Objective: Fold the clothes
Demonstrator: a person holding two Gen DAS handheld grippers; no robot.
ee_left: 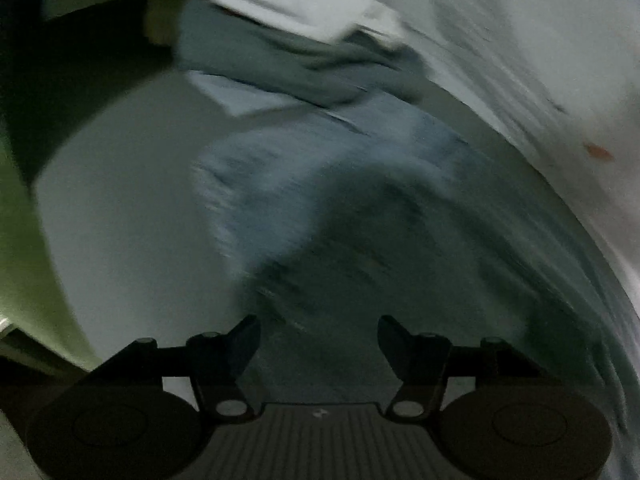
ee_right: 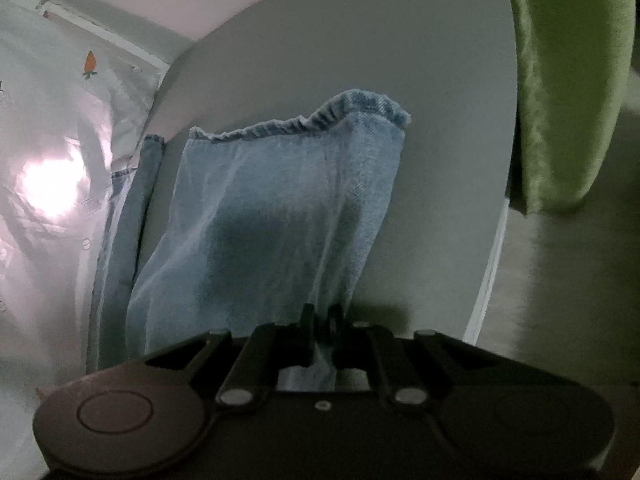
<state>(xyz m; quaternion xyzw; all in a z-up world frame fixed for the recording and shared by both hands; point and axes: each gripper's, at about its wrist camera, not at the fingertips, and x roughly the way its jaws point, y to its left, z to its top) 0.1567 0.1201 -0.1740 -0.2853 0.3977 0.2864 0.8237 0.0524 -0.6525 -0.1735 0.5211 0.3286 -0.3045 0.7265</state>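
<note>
Counter (ee_right: 440, 92): a plain grey top with a rounded outline fills most of the right wrist view; its pale right edge curves down the right side. In the left wrist view the same grey top (ee_left: 132, 216) lies to the left of the cloth, heavily blurred.
Room: dim light; a grey floor (ee_right: 560, 280) shows beyond the counter's right edge, and a pale wall band runs along the far left.
Printed cloth (ee_right: 60, 128): a large white fabric with small orange carrot motifs and buttons covers the left side in the right wrist view, with a bright glare patch on it. In the left wrist view it (ee_left: 520, 60) sweeps across the far right.
Green fabric (ee_right: 568, 80): a velvety green piece hangs at the far right, past the counter's edge.
Jeans (ee_right: 280, 208): light blue denim on the counter, one leg stretching from the near side to its hemmed cuff at the far end; a second strip of denim lies just to its left. In the left wrist view the denim (ee_left: 320, 200) is a motion-blurred mass in the middle.
Right hand-held gripper (ee_right: 320, 320): jaws pressed together, pinching a fold of the jeans at the near end.
Left hand-held gripper (ee_left: 319, 344): jaws spread apart with nothing between them, above the blurred denim.
</note>
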